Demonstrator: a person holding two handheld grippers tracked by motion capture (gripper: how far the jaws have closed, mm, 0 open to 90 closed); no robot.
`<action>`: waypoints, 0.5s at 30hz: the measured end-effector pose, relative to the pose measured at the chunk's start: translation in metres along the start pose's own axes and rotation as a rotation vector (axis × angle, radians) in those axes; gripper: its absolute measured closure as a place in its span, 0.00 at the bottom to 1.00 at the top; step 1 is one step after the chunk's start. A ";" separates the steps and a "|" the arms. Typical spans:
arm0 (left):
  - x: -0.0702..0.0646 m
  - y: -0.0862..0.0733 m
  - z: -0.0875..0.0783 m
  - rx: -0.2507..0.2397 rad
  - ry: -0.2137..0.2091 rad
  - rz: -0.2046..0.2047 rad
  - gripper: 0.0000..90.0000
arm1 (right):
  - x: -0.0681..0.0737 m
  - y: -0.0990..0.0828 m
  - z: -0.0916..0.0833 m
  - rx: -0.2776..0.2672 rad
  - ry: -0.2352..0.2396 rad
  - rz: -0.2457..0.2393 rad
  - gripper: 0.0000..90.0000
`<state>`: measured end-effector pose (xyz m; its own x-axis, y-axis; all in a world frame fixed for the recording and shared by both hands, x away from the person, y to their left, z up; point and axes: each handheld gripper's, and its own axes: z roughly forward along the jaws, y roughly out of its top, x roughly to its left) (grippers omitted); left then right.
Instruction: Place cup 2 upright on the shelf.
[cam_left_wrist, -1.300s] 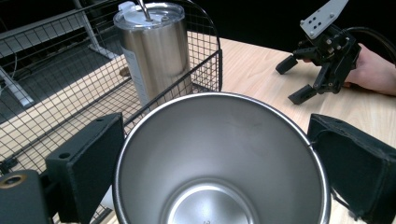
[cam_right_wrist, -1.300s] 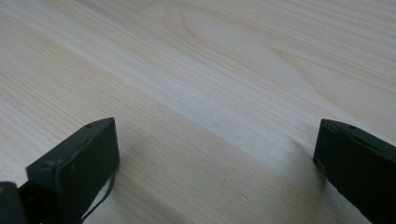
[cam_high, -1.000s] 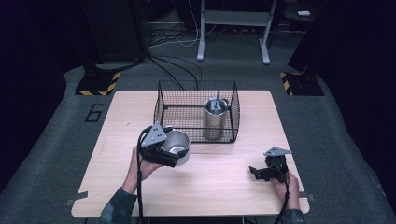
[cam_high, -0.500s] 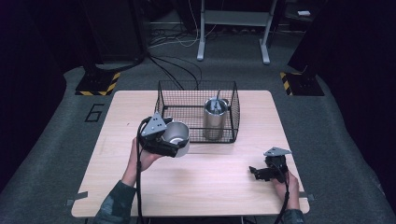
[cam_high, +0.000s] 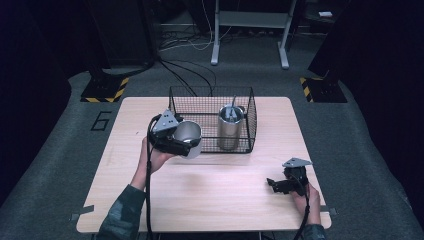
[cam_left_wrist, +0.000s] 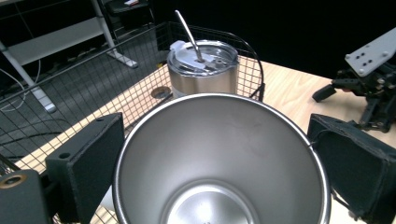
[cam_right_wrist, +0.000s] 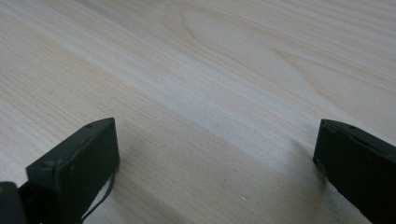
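Lifting the open steel cup toward the wire basket

My left gripper (cam_high: 181, 142) fingers (cam_left_wrist: 86, 161) pinch the cup (cam_left_wrist: 219, 158); I should clear the basket (cam_high: 210, 92) rim left of the lidded tumbler (cam_high: 230, 127). Right gripper (cam_high: 280, 184) fingers spread, lower right.

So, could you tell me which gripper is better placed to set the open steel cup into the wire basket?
The left gripper: its jaws already clamp the steel cup just before the wire basket. The right gripper sits open and empty near the table's front right.

Camouflage sleeve (cam_high: 119, 215), black gripper fingers (cam_right_wrist: 77, 161)
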<state>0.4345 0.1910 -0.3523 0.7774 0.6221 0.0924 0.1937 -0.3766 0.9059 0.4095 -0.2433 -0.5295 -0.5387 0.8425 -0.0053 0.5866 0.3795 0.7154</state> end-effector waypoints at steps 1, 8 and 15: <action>0.002 0.001 0.001 0.001 0.004 0.008 0.07 | 0.000 0.000 0.000 0.000 0.000 -0.001 0.00; 0.011 0.007 0.010 0.004 0.017 -0.001 0.07 | 0.000 0.000 0.000 0.000 0.000 0.000 0.00; 0.019 0.014 0.017 -0.007 0.035 -0.021 0.07 | 0.000 0.000 0.000 0.000 0.000 0.000 0.00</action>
<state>0.4624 0.1860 -0.3452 0.7517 0.6536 0.0882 0.2053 -0.3589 0.9105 0.4095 -0.2434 -0.5295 -0.5389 0.8423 -0.0055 0.5863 0.3798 0.7155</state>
